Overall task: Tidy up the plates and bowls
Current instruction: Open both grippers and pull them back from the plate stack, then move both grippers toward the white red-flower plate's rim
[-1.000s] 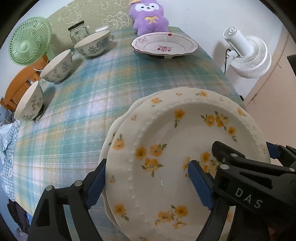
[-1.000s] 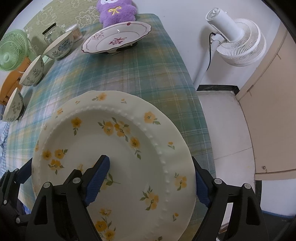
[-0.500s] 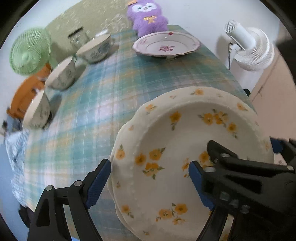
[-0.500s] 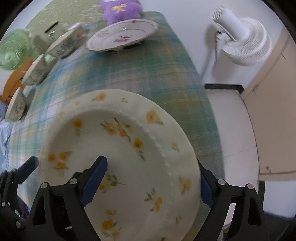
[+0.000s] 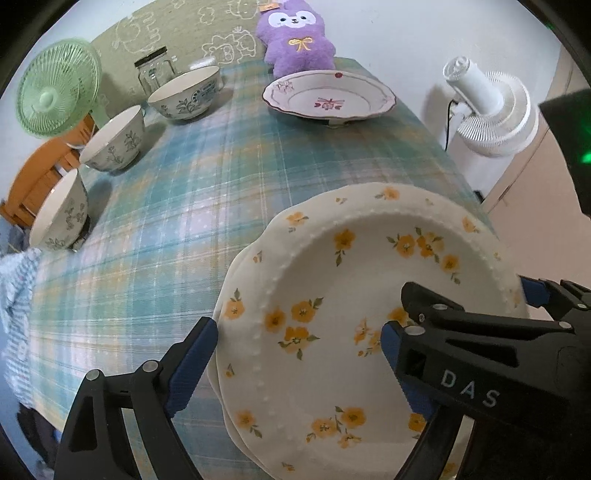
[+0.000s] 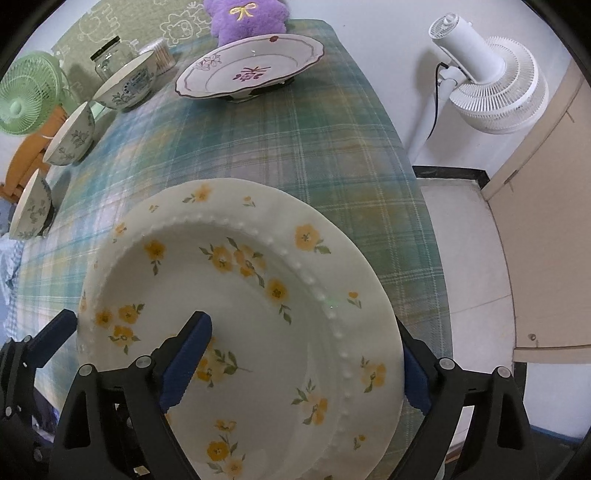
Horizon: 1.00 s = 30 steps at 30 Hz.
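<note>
Two stacked cream plates with yellow flowers (image 5: 332, 280) (image 6: 240, 295) are held tilted above the near end of the plaid table. My left gripper (image 5: 299, 350) grips their left rim, one finger above and one below. My right gripper (image 6: 306, 354) grips the right rim the same way. A white plate with a purple flower (image 5: 328, 96) (image 6: 251, 70) sits at the far end. Three blue-patterned bowls (image 5: 184, 92) (image 5: 112, 142) (image 5: 61, 214) stand along the left side.
A purple plush toy (image 5: 295, 35) and a glass jar (image 5: 153, 72) stand at the far edge. A green fan (image 5: 55, 92) is at the left. A white fan (image 6: 487, 85) stands on the floor right of the table (image 6: 314, 147).
The plate stack has tilted and shifted slightly between both grippers and sits a little higher over the table. Both grippers keep their hold.
</note>
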Each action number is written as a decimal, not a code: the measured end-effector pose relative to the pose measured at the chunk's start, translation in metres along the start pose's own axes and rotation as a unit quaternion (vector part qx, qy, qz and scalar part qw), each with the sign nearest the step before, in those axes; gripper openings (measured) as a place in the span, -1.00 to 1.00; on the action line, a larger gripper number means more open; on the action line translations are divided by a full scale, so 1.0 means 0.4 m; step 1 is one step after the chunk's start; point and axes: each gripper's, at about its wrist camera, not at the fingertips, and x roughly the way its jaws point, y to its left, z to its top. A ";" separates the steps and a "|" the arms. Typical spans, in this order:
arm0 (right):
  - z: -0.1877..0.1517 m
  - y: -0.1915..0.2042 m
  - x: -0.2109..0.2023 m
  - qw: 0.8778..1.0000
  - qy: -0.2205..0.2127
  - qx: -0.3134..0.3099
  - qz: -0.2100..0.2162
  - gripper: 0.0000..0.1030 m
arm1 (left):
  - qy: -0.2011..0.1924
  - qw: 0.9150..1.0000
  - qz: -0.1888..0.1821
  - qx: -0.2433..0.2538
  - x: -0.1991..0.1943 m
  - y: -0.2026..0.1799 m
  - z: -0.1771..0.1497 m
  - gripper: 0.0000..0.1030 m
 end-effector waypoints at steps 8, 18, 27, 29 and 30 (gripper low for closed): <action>0.025 0.041 -0.107 0.998 -0.058 -0.022 -0.007 0.82 | -0.031 0.999 -0.022 -0.029 -0.073 0.048 0.027 0.77; 0.033 0.082 -0.249 0.994 -0.111 -0.010 -0.020 0.82 | -0.079 0.996 -0.030 -0.021 -0.188 0.088 0.050 0.77; 0.053 0.142 -0.364 0.990 -0.140 -0.010 -0.022 0.82 | -0.112 0.993 -0.036 -0.017 -0.272 0.149 0.092 0.77; 0.058 0.157 -0.389 0.988 -0.154 -0.013 -0.031 0.82 | -0.119 0.992 -0.037 -0.016 -0.283 0.161 0.105 0.75; 0.060 0.163 -0.399 0.986 -0.160 -0.012 -0.033 0.82 | -0.121 0.992 -0.039 -0.016 -0.288 0.165 0.107 0.75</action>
